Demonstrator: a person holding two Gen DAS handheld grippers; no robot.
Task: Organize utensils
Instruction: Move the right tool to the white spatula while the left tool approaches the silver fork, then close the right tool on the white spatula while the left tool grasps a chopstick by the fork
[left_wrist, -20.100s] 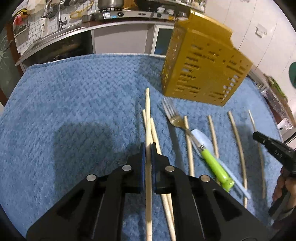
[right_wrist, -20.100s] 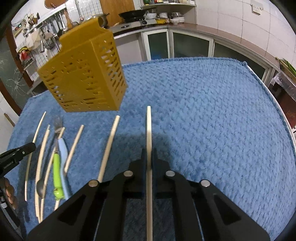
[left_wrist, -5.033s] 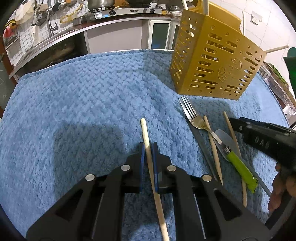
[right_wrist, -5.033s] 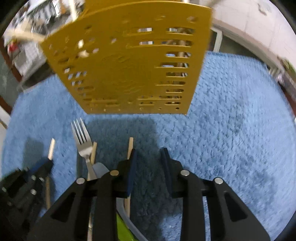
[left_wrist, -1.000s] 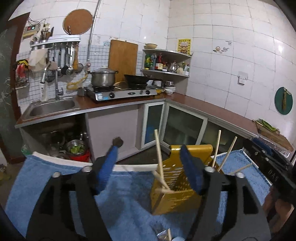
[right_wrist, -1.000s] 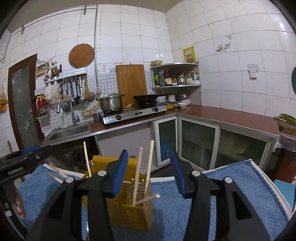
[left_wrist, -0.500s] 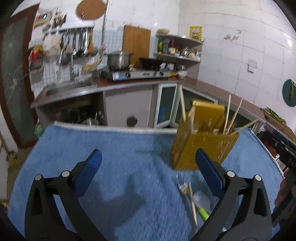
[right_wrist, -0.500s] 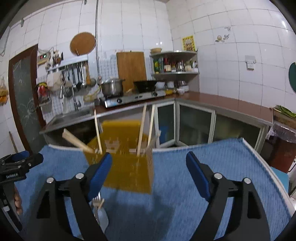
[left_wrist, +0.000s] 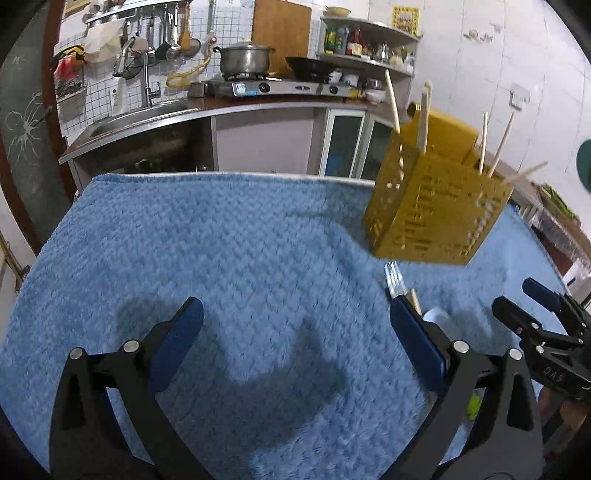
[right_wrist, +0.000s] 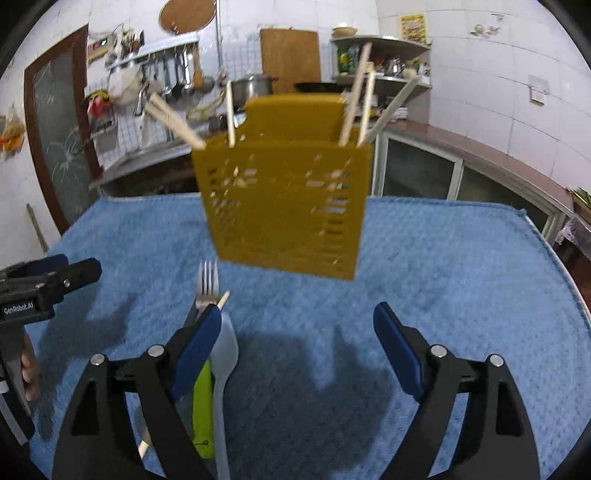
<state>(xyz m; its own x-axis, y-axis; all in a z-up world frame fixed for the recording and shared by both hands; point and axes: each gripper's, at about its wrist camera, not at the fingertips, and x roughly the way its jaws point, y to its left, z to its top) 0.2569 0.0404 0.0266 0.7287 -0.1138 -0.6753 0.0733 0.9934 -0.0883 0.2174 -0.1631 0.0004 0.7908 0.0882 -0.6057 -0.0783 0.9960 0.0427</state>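
With both the left gripper (left_wrist: 295, 332) and the right gripper (right_wrist: 295, 338) spread wide and empty, the risk is a snag: the steel fork (right_wrist: 207, 284), white plastic spoon (right_wrist: 225, 354), green-handled utensil (right_wrist: 203, 406) and last wooden chopstick (right_wrist: 223, 298) lie overlapped on the blue towel (right_wrist: 461, 258) before the yellow slotted holder (right_wrist: 284, 206), so a grab may drag neighbours.

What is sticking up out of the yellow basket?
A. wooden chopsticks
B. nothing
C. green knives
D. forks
A: pale wooden chopsticks poke out of the top of the yellow basket, while the fork lies on the blue towel.
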